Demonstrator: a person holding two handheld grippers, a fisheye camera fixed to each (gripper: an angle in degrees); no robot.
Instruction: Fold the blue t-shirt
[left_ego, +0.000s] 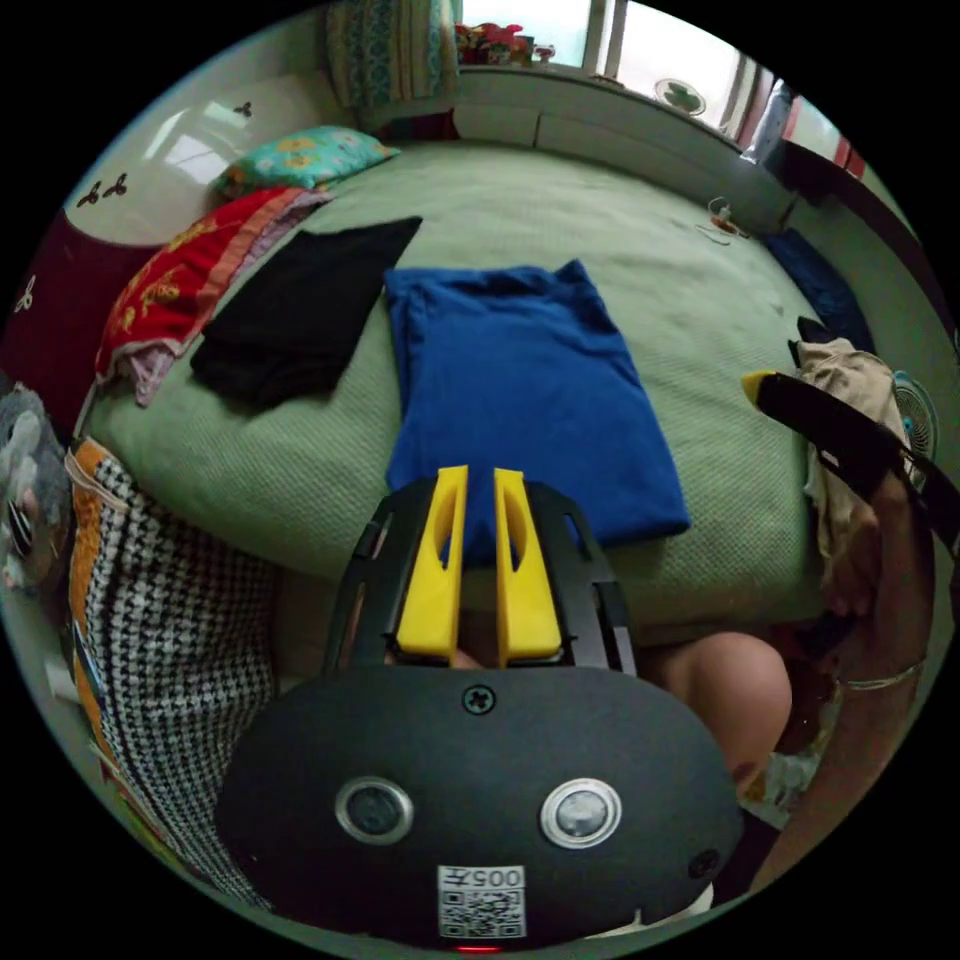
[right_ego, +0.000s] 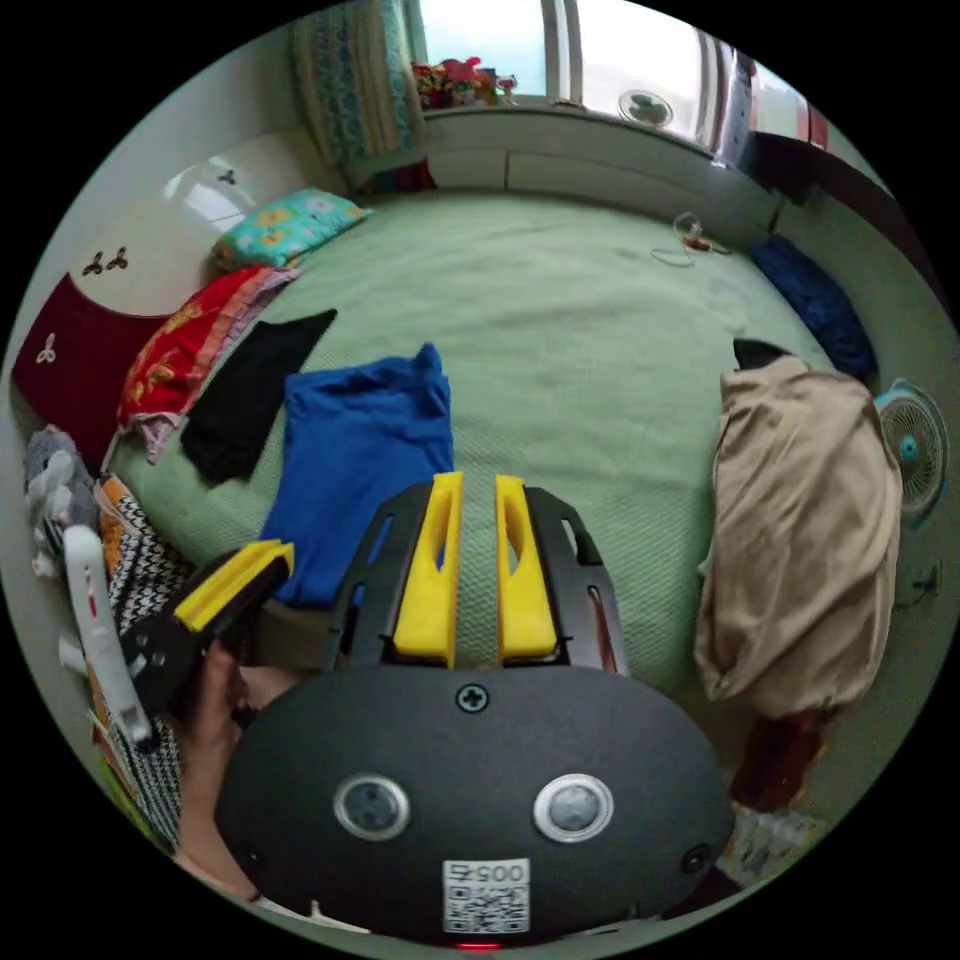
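Left gripper view: one blue t-shirt (left_ego: 525, 400) lies folded into a rectangle on the green bed (left_ego: 620, 220), at centre, its near edge by the bed's near edge. One black garment (left_ego: 300, 310) lies at 10 o'clock of it, just beside it; whether they touch cannot be told. One red patterned blanket (left_ego: 175, 290) lies further toward 9 o'clock, with one teal floral pillow (left_ego: 300, 160) above it at 11 o'clock. One dark blue cloth (left_ego: 820, 285) sits at 2 o'clock by the bed's far edge.

Left claw (left_ego: 480, 480): two yellow jaws stand parallel with a narrow gap, nothing between them, held above the shirt's near edge. Right claw (left_ego: 757, 385) shows at 3 o'clock, only its yellow tip visible.

Right gripper view: right claw (right_ego: 478, 490) has its two yellow jaws parallel with a narrow gap, pinching nothing, over bare bed. The blue t-shirt sits at 9 o'clock. One beige garment (right_ego: 800, 530) lies heaped at 3 o'clock. One fan (right_ego: 915, 450) stands beyond it.

Writing: a code sticker with digits on each gripper body, not transcribed.
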